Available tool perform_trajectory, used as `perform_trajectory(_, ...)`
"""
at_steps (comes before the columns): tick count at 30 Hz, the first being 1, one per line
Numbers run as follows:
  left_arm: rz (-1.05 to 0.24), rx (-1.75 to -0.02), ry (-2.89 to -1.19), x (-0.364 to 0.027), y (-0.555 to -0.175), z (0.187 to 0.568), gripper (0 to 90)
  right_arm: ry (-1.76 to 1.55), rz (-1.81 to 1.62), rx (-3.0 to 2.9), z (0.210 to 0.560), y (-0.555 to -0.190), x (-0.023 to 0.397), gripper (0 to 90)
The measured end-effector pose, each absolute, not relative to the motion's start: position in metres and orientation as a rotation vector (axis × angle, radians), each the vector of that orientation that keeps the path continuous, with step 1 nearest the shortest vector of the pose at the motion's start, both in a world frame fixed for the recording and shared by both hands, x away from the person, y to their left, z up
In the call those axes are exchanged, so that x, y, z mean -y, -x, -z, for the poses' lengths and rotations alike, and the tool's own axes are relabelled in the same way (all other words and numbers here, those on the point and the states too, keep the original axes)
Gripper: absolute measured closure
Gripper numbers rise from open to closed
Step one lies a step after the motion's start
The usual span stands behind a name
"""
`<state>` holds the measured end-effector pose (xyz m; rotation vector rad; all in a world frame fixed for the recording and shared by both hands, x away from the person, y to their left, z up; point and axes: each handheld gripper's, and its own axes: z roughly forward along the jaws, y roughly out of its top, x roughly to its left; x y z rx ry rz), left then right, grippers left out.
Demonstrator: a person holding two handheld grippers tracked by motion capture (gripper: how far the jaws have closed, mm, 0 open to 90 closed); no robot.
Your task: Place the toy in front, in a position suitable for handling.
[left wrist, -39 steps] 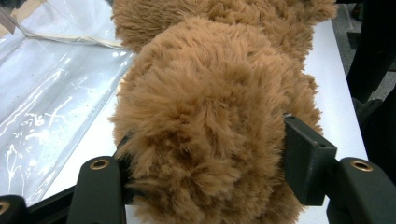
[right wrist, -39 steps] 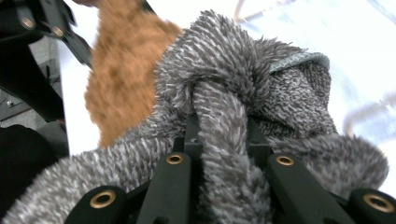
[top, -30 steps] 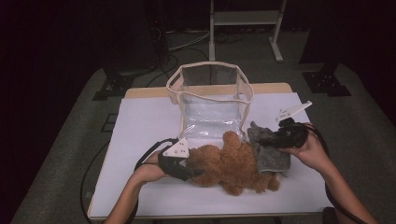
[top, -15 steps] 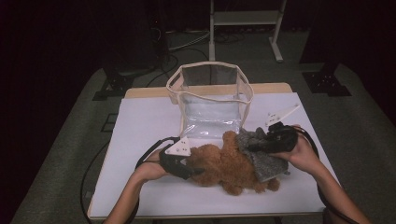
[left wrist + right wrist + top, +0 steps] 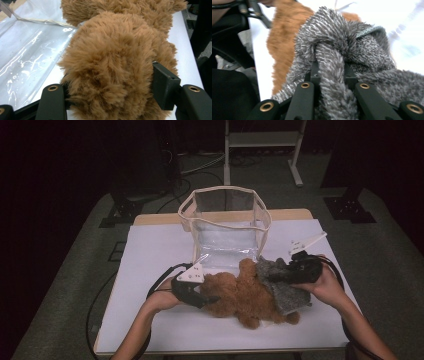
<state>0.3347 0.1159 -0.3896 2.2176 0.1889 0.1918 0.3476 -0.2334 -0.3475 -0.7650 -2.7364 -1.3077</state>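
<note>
the brown plush bear (image 5: 245, 295) lies on its side on the white sheet (image 5: 150, 250) that covers the table, just in front of the clear bag (image 5: 225, 217), which stands open with its flap laid flat toward the person. a grey knit garment (image 5: 285, 287) sits over the bear's right end, its fabric bunched up

the left gripper (image 5: 207, 298) comes in from the left and has the bear's left end between its jaws; in the left gripper view the black jaws press into the brown fur (image 5: 112, 70) from both sides, part closed, so the plush bulges out between them. the bag's clear flap (image 5: 30, 55) shows on the left of that view, touching the bear's fur

the right gripper (image 5: 270, 277) lies over the grey garment near the bear's middle, with the person's right hand (image 5: 325, 285) behind it. in the right gripper view its jaws are pinched nearly together on a fold of the grey knit (image 5: 332, 67), which rises up between them in a ridge, and the brown fur (image 5: 282, 45) lies beyond to the left

the person's left hand (image 5: 160, 297) rests on the sheet behind the left gripper, its cable looping beside it
</note>
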Motion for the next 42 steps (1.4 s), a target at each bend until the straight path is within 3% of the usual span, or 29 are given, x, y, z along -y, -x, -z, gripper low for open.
perform_trajectory(4,-0.181,-0.204,-2.203,-0.117,-0.338,0.391,35.9,0.7,1.294,2.759,0.352,-0.347,0.215,76.2)
perform_trajectory(7,-0.165,-0.214,-2.169,-0.122,-0.337,0.392,34.9,0.741,1.289,2.751,0.356,-0.35,0.225,76.3)
perform_trajectory(14,-0.151,-0.256,-2.174,-0.13,-0.338,0.403,10.4,0.822,1.299,2.717,0.367,-0.346,0.248,76.5)
perform_trajectory(17,-0.114,-0.257,-2.149,-0.126,-0.34,0.408,12.8,0.833,1.302,2.708,0.369,-0.344,0.251,76.6)
perform_trajectory(22,-0.142,-0.236,-2.143,-0.122,-0.339,0.407,29.5,0.774,1.316,2.769,0.35,-0.342,0.235,76.7)
perform_trajectory(29,-0.149,-0.222,-2.149,-0.124,-0.337,0.408,29.3,0.621,1.244,2.85,0.342,-0.35,0.179,76.6)
perform_trajectory(35,-0.127,-0.297,-2.112,-0.132,-0.339,0.421,10.0,0.689,1.183,2.83,0.363,-0.355,0.194,77.5)
perform_trajectory(42,-0.064,-0.306,-2.103,-0.125,-0.343,0.437,3.7,0.704,1.206,2.809,0.368,-0.352,0.203,77.7)
